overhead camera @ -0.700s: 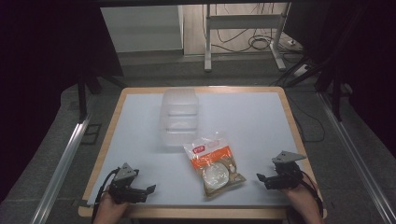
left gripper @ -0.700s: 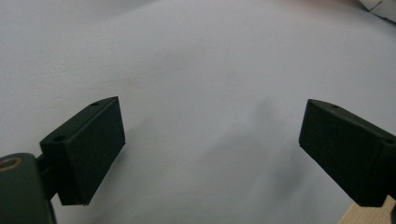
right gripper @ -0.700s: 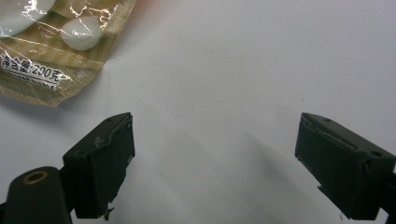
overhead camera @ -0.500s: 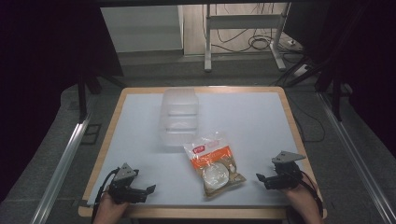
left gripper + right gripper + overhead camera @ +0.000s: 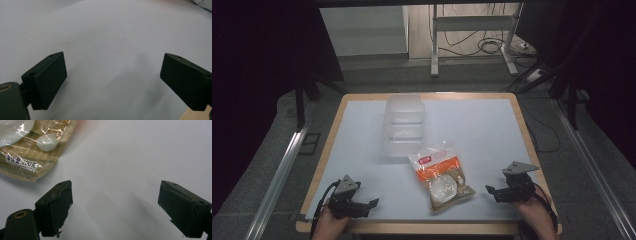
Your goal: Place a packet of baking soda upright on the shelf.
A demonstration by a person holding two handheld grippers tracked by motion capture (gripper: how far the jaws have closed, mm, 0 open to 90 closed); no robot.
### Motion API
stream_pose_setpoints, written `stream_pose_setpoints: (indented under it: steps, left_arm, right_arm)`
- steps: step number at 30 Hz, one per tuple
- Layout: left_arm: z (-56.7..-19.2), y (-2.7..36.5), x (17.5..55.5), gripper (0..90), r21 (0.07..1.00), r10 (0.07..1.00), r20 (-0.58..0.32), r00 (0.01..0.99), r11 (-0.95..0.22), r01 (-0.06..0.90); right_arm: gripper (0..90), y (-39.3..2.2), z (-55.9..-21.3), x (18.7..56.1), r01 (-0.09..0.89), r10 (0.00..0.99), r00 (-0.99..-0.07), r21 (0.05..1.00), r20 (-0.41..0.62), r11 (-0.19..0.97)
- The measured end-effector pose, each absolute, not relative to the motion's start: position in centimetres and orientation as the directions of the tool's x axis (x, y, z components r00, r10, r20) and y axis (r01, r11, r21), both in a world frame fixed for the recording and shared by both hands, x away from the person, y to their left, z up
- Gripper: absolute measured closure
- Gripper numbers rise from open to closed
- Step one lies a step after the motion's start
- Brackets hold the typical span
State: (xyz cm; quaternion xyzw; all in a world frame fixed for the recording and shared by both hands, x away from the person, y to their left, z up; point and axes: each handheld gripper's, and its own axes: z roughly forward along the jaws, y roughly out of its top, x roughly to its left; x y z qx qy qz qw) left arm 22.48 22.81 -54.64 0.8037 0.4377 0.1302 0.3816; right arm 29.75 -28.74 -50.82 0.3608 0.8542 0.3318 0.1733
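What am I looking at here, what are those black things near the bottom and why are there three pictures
A person sits at a white table with a hand-held grasping tool in each hand: the left tongs and the right tongs. The wide picture comes from a camera fixed above the table. The other two come from small cameras riding on each tool, looking along its two black jaws. On the table lie a snack bag, clear with orange print and pale round pieces inside, and beyond it a clear plastic container. Both tongs are open and hold nothing. The right gripper view catches a corner of the bag just ahead of its jaws.
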Motion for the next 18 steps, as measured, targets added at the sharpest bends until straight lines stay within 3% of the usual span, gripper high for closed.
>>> stream_pose_setpoints:
  steps: [15,18]
  left_arm:
    - [-54.7,22.7,22.5,7.0,0.726,0.801,-0.125,0.585,-0.328,0.605]
    - [-54.7,22.7,22.5,7.0,0.725,0.801,-0.125,0.585,-0.329,0.605]
  right_arm:
    - [10.2,-27.5,-50.0,29.4,0.497,0.738,-0.675,0.728,-0.018,0.472]
    - [21.9,-26.9,-49.7,29.1,0.494,0.725,-0.689,0.721,-0.016,0.486]
